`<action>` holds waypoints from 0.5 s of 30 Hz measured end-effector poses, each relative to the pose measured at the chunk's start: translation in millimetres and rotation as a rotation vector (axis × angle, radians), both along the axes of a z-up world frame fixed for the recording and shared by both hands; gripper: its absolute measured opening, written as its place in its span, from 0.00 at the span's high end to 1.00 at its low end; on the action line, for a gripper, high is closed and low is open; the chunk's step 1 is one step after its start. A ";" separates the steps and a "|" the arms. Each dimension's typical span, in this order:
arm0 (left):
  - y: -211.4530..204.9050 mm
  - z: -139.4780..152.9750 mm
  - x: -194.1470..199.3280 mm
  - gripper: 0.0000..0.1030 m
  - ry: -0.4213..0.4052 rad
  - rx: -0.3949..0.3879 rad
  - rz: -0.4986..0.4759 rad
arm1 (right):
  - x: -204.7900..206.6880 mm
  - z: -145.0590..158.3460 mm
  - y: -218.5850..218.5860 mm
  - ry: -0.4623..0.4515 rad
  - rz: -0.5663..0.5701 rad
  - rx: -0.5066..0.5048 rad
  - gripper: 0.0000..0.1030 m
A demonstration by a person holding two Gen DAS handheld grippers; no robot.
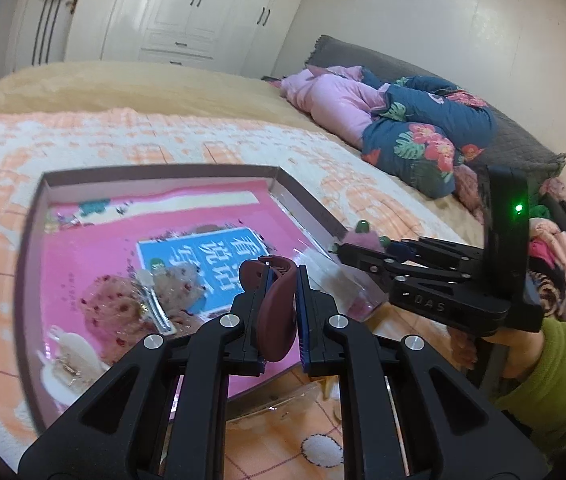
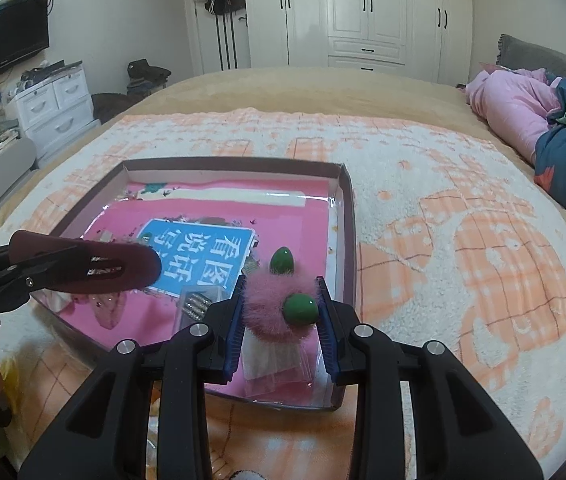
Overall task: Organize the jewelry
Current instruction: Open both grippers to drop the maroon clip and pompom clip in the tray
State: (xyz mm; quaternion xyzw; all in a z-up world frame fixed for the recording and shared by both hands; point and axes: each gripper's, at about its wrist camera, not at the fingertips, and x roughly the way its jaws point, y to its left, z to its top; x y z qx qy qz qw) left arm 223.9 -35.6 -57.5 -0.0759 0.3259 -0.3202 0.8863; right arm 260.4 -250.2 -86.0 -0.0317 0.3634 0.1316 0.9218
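We hold both pieces above the tray (image 2: 347, 216) on the bed. Our left gripper (image 1: 279, 280) clenches the maroon hair clip (image 1: 277, 312), its long axis along the fingers. Our right gripper (image 2: 281, 304) grasps the pink pompom (image 2: 271, 304) over the tray's near right corner.

Both wrist fisheyes look forward and downward, close over the shallow cardboard tray (image 1: 307, 216) (image 2: 347, 208) on the bed, which both share; each catches the other tool at its frame edge.

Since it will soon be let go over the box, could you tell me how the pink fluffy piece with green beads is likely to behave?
The pink fluffy piece is squeezed between the right tongs, so it probably gives softly and weighs little. Its smooth green beads look hard and rounded, so it may roll a little on the glossy lining of the box.
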 end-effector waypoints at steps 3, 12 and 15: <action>0.7 -3.5 2.7 0.95 0.022 -0.007 -0.004 | 1.9 -3.0 3.0 0.000 -0.001 -0.012 0.70; 8.3 -7.1 7.5 0.94 0.065 -0.033 0.018 | 7.6 -7.7 3.5 0.019 -0.018 -0.006 0.69; 10.6 -7.6 8.4 0.94 0.074 -0.030 0.033 | 6.9 -8.9 2.2 0.025 -0.019 -0.003 0.65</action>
